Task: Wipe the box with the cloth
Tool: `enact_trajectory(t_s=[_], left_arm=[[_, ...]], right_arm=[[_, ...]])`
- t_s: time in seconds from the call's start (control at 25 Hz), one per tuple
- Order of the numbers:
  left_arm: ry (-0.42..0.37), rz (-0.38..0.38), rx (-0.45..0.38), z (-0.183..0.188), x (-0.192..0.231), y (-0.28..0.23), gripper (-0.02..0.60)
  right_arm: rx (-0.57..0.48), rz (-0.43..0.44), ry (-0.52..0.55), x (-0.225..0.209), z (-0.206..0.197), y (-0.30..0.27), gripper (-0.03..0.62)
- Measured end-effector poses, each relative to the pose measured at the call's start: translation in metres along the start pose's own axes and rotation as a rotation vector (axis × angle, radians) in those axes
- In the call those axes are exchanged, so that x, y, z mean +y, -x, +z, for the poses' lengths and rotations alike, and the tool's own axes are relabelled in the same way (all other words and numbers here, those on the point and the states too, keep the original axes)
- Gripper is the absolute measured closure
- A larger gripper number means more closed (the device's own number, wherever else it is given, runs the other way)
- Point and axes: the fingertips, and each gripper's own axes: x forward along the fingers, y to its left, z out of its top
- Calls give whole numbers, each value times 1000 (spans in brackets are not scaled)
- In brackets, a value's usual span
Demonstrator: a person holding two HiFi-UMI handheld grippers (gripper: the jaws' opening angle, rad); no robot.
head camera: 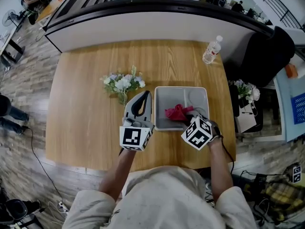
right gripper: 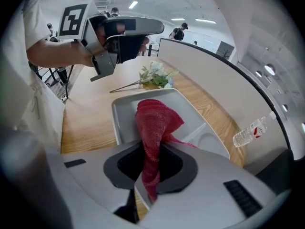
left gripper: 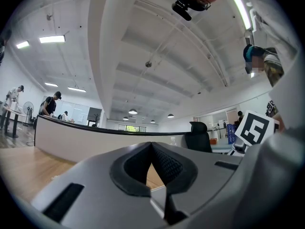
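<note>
A shallow grey box lies on the wooden table just ahead of me. My right gripper is shut on a red cloth that bunches up inside the box near its front edge. In the right gripper view the red cloth stands up from between the jaws of my right gripper over the grey box. My left gripper sits at the box's left rim, tilted upward, its jaws shut with nothing between them. The left gripper view shows my left gripper against ceiling and a far counter.
A small bunch of white flowers lies on the table left of the box, also seen as flowers in the right gripper view. A plastic water bottle stands at the far right corner. A curved white partition runs behind the table.
</note>
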Motion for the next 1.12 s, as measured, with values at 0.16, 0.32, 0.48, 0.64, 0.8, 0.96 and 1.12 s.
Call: enact_trajectory(t_s=[0.16, 0.32, 0.48, 0.64, 0.8, 0.96, 1.12], left_arm=[[2, 1, -1, -1, -1, 0, 568], [6, 1, 1, -4, -3, 1, 568], [7, 1, 1, -5, -3, 1, 568], [8, 2, 4, -6, -1, 2, 568], [10, 3, 7, -8, -1, 2, 568], [12, 5, 9, -8, -1, 2, 568], [10, -1, 13, -9, -4, 3, 568]], right_arm=[[3, 12, -2, 8, -5, 4, 526], [7, 28, -7, 15, -9, 6, 526], [14, 51, -18, 20, -10, 8, 526], [23, 77, -39, 25, -12, 10, 526], [37, 120, -53, 31, -14, 14, 526], [52, 136, -43, 35, -15, 17, 526], [61, 155, -42, 39, -17, 19, 526]])
